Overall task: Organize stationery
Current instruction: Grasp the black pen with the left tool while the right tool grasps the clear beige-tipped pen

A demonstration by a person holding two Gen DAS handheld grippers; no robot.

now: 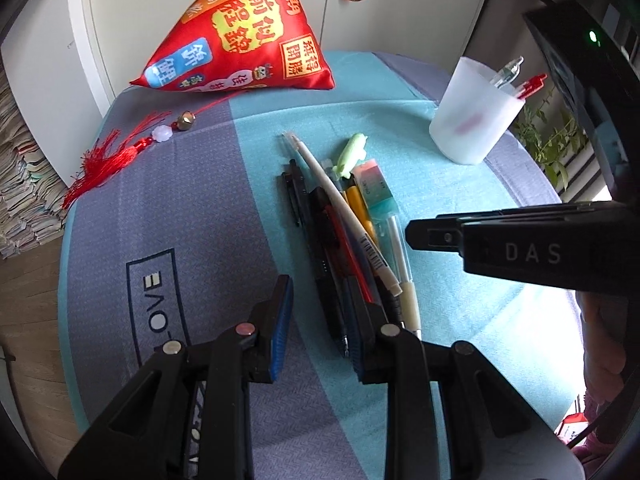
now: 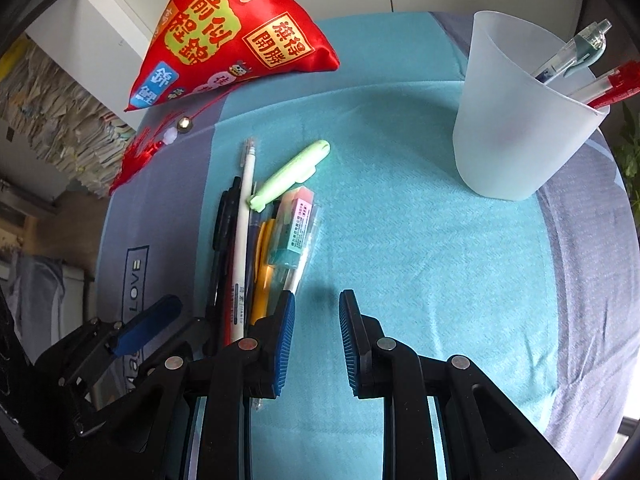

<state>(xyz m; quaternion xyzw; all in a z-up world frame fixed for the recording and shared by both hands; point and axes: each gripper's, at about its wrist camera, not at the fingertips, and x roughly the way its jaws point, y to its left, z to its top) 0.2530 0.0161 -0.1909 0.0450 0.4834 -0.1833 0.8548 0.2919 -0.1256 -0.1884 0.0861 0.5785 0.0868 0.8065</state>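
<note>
A pile of pens (image 1: 352, 248) lies on the teal cloth: black, red, white, yellow pens, a green pen (image 1: 352, 154) and a pastel eraser (image 1: 376, 188). The pile also shows in the right wrist view (image 2: 256, 248). A frosted cup (image 1: 476, 110) (image 2: 524, 112) stands at the far right with a clear pen (image 2: 576, 50) and a red pen (image 2: 612, 86) in it. My left gripper (image 1: 326, 312) is open and empty, its right finger over the near ends of the pens. My right gripper (image 2: 317, 340) is open and empty, just right of the pile; it also shows in the left wrist view (image 1: 416, 232).
A red satin triangular pillow (image 1: 240, 32) (image 2: 228, 36) lies at the back of the table, with a red tassel and bell (image 1: 120, 152) to the left. The cloth (image 2: 420, 240) covers the round table. Paper stacks stand beyond the left edge. A plant is at the right.
</note>
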